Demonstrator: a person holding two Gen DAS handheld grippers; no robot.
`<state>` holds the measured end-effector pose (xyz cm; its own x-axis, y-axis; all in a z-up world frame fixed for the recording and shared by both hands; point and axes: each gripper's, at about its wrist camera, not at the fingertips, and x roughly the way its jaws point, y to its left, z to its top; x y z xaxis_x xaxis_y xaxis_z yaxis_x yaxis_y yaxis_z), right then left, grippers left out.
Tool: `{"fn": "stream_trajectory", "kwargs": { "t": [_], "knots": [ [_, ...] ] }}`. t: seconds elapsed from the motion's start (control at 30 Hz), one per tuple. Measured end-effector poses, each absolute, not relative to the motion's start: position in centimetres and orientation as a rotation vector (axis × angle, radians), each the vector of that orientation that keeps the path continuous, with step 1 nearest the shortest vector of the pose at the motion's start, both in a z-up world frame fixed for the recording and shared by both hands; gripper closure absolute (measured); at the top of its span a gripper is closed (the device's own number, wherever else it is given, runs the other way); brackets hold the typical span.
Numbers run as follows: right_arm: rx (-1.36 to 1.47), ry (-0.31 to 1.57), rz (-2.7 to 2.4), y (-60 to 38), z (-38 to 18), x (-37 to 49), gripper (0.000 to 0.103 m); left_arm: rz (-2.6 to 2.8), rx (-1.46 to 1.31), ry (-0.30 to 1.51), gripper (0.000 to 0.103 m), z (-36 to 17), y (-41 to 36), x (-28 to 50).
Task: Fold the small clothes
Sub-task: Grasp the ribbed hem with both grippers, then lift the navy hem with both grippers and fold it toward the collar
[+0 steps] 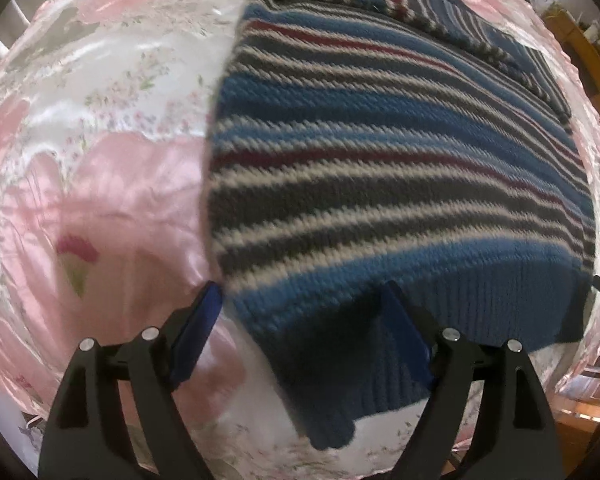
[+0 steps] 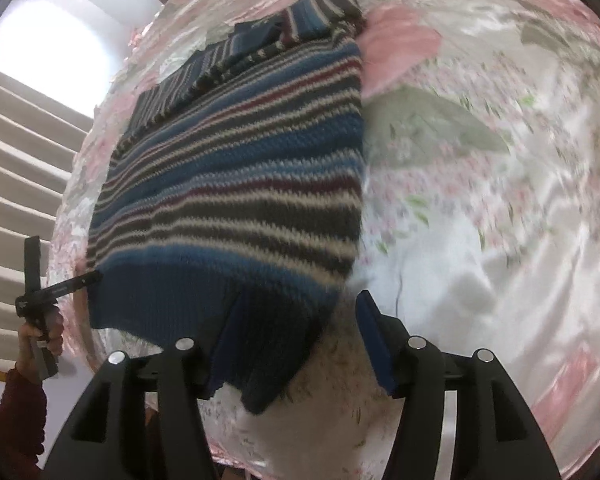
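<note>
Striped sweater (image 1: 380, 160) lies flat on the bed (image 1: 100, 160), sleeves tucked — both hand-held grippers (image 1: 304, 312) (image 2: 292, 320) gape wide over the hem corners, final folds left.

Sweater (image 1: 380, 168) spread flat on the bed (image 1: 112, 128), hem nearest both cameras, neck end farthest. Sleeves folded across the far end, on top of the body. Left claw (image 1: 304, 320) at the near hem corner on the sweater's left side, wide apart, one finger (image 1: 198, 320) over bare bed just beside the sweater's edge, the other over the hem. Right claw (image 2: 296, 340) at the opposite near hem corner, also wide apart, one finger (image 2: 374, 344) over bare bed, the other at the hem. Hem corner lying between each pair of fingers. In the right wrist view, left claw seen at the sweater's far-left hem corner, held by a hand (image 2: 40, 336). Bare bed stretching away on both sides of the sweater.
</note>
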<state>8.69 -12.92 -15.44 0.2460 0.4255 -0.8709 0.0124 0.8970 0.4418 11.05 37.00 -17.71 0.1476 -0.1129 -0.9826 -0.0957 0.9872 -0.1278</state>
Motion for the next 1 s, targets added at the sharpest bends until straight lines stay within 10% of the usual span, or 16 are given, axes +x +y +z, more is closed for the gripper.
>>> {"fn": "stream_trajectory", "kwargs": {
  "t": [0.23, 0.53, 0.9, 1.0],
  "knots": [
    [0.399, 1.340, 0.318, -11.6, -17.0, 6.6, 0.044, -0.068, -0.198, 1.443, 0.022, -17.9, 35.5, 9.6],
    [0.446, 1.357, 0.398, -8.9, -18.0, 6.5, 0.043, -0.100, -0.280, 1.423, 0.053, -17.0, 36.8, 8.5],
    [0.415, 1.347, 0.454, -7.3, -18.3, 6.8, 0.079, -0.152, -0.333, 1.452, 0.058, -18.1, 36.9, 8.4],
    [0.476, 1.318, 0.470, -8.3, -17.7, 6.5, 0.092, -0.153, -0.346, 1.442, 0.081, -18.0, 36.9, 8.5]
  ]
}}
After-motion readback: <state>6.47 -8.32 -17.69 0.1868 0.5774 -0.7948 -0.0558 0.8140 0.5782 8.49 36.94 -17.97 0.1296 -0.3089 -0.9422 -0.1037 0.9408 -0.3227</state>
